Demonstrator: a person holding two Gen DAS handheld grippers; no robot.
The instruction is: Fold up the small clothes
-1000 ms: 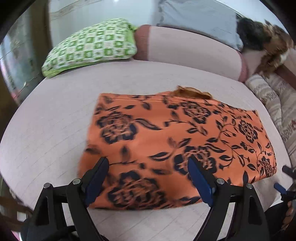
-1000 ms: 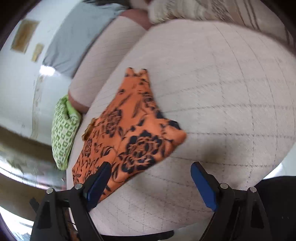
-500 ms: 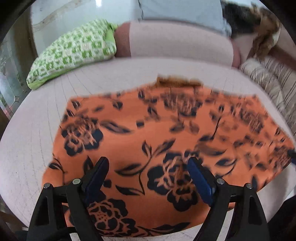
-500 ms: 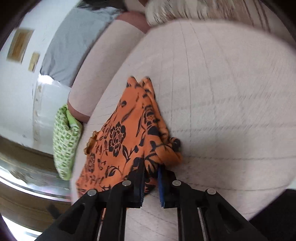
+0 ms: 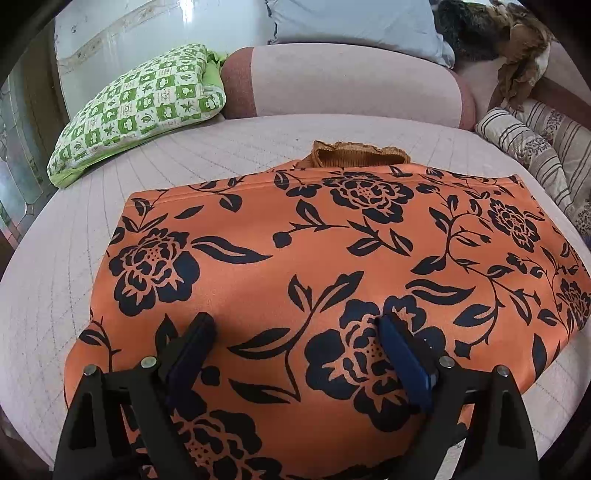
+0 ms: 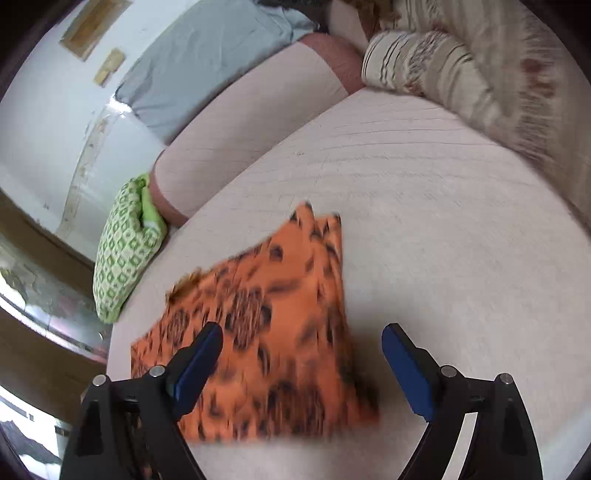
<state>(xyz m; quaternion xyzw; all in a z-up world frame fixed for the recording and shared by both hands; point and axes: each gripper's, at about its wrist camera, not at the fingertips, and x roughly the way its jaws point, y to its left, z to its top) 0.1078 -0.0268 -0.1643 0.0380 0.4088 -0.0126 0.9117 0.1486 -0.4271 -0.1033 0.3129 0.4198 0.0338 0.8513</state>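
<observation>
the orange floral garment (image 5: 332,266) lies spread flat on the pale quilted bed (image 5: 55,295), folded over so a ribbed brown-orange band (image 5: 354,155) pokes out along its far edge. black roses and leaves cover the cloth, which is smooth on top, and its near edge runs under the left claw.

the left claw (image 5: 295,332) hangs low over the near part of the garment, its blue-padded fingers (image 5: 402,354) spread wide with nothing between them; whether the tips touch the cloth i cannot tell.

the right claw (image 6: 301,347) is over the garment's right-hand side, also spread wide and gripping nothing. its left finger (image 6: 195,365) sits over the orange cloth, the right one over bare quilt just beside the garment's edge. that view is blurred, so the print there reads only as dark smears (image 6: 266,325).

at the head of the bed, a green-and-white checked pillow (image 5: 136,107) rests against a long pink bolster (image 5: 351,85), with a grey-blue cushion (image 5: 354,26) behind it. off to the right lies a striped beige blanket (image 5: 535,147), rolled and bunched, and a dark and brown heap of cloth (image 5: 495,33) sits in the far corner.
</observation>
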